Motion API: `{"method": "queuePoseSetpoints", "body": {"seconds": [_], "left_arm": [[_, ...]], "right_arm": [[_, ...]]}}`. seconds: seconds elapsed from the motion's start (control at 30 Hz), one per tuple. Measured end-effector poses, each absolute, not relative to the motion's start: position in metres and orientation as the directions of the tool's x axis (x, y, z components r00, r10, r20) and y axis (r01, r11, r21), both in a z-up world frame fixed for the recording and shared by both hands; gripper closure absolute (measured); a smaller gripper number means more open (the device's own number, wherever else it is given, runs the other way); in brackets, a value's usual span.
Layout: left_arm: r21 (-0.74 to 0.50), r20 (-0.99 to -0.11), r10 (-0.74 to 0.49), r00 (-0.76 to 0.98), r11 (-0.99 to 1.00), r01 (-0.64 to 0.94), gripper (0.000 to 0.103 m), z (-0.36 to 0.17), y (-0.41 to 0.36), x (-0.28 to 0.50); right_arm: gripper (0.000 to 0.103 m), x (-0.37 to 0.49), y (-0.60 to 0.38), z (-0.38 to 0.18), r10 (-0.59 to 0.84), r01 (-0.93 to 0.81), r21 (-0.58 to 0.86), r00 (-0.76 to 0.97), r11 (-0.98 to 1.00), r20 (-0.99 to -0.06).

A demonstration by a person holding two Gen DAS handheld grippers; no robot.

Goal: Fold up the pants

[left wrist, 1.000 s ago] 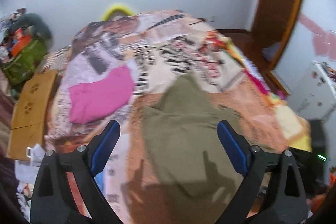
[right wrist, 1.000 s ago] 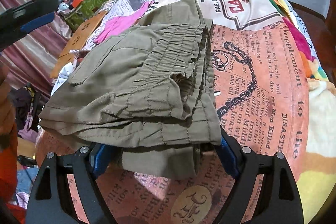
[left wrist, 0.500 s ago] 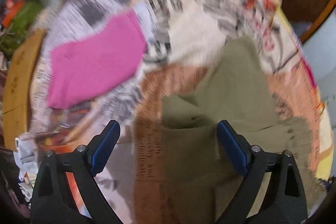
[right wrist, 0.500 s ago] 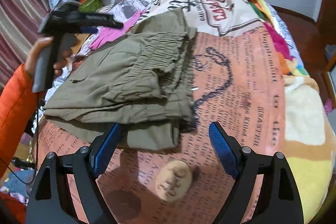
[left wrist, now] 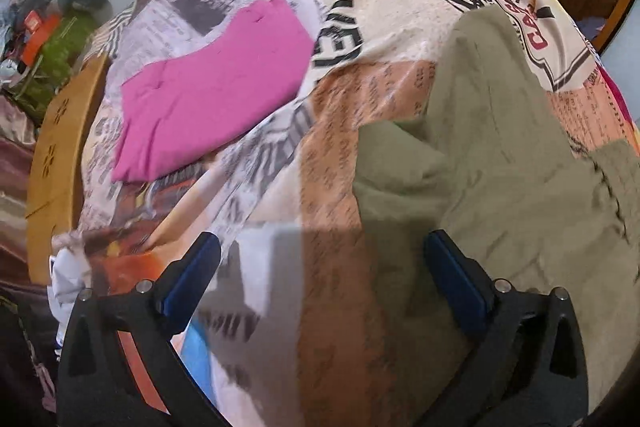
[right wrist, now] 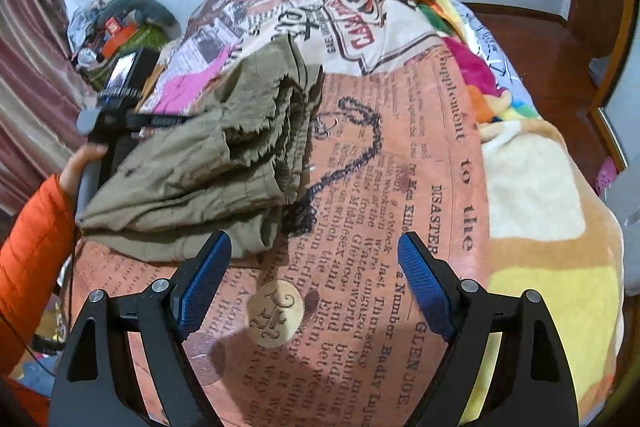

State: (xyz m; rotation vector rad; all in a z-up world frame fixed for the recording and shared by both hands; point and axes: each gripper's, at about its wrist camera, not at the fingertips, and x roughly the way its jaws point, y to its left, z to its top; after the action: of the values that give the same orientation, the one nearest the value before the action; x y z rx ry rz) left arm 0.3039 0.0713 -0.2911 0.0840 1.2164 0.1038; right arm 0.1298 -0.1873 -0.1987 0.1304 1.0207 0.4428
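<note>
Right tongs (right wrist: 314,281) have let go of pants (right wrist: 224,163) (now empty).

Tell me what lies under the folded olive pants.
The olive pants rest on the newspaper-print blanket; its orange printed panel shows around their edges. Whatever the blanket shows beneath the folded layers is covered.

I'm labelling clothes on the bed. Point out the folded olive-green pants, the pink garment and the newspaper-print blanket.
folded olive-green pants (right wrist: 208,163): right wrist view, top layer.
pink garment (left wrist: 208,87): left wrist view, its middle.
newspaper-print blanket (right wrist: 400,207): right wrist view, bare orange printed patch.
</note>
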Motion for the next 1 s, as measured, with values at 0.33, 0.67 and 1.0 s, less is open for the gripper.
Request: {"method": "queuePoseSetpoints", "body": {"seconds": [0.33,0.67,1.0], "left_arm": [[0.137,-0.921,0.141,0.364,0.99,-0.035,0.0,-0.267,0.085,0.227],[-0.043,-0.914,-0.031,0.406,0.999,-0.019,0.0,-0.252,0.072,0.162],[-0.063,-0.849,0.033,0.528,0.985,-0.163,0.0,-0.208,0.119,0.158]], "right_arm": [[0.02,0.122,-0.167,-0.179,0.436,-0.357,0.285,0.474,0.889,-0.765],[0.02,0.124,-0.143,-0.185,0.456,-0.401,0.282,0.45,0.872,-0.768],[0.02,0.154,-0.14,-0.219,0.471,-0.338,0.354,0.385,0.872,-0.794]]}}
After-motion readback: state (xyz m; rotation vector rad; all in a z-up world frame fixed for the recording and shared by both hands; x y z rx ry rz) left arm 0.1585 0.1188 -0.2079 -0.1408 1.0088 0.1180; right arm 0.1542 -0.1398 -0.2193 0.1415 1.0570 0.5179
